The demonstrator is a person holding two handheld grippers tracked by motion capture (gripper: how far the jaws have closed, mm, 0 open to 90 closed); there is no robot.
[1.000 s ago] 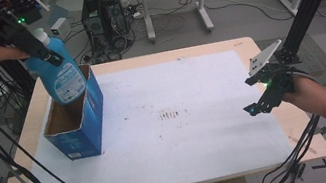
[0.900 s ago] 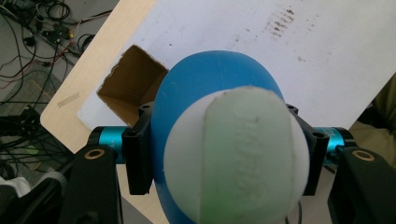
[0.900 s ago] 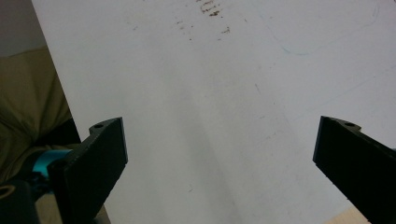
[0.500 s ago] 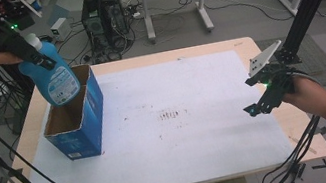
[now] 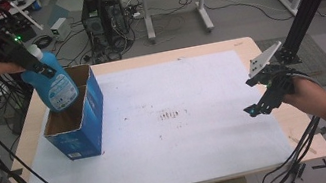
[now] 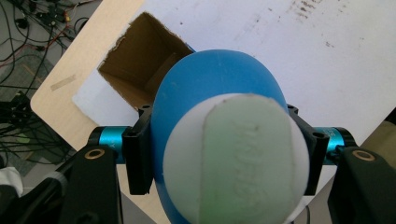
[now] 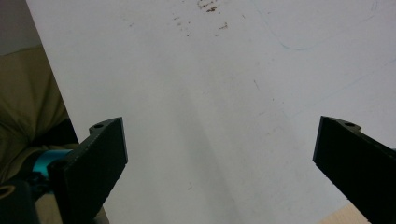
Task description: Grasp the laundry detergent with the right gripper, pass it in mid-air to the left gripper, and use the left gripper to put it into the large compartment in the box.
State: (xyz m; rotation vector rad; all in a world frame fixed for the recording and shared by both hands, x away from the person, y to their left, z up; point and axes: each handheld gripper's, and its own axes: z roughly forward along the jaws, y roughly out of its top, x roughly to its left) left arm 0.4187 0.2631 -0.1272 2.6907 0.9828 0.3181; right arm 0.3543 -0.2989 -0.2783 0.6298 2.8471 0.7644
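Blue plastic fills our left side: the left hand-held gripper (image 5: 37, 68) is clamped on the neck of a blue detergent bottle (image 5: 54, 85) just under its white cap (image 6: 238, 158), and we hold it tilted, base down, with its lower end at the mouth of the open blue cardboard box (image 5: 79, 131). We judge the bottle hangs by its neck so the body can pass freely through the opening; whether it is going in or coming out we cannot tell. In the left gripper view the box's brown inside (image 6: 140, 70) lies directly beyond the bottle's shoulder, so the two are lined up. The box stands upright near the left edge of the bench (image 5: 224, 47), on the white sheet (image 5: 201, 145) that covers most of the top.

Moving right, the sheet is bare apart from a patch of small brown specks (image 5: 170, 114) near its middle. At the far right, the right hand-held gripper (image 5: 260, 105) hovers over the sheet's edge, jaws spread wide and holding nothing. It is well apart from the box and plays no part in the carry.

Cables (image 5: 12, 169) trail down from the left gripper past the bench's left edge, close to the box; we judge they could snag it. Nothing else crowds the box's opening.
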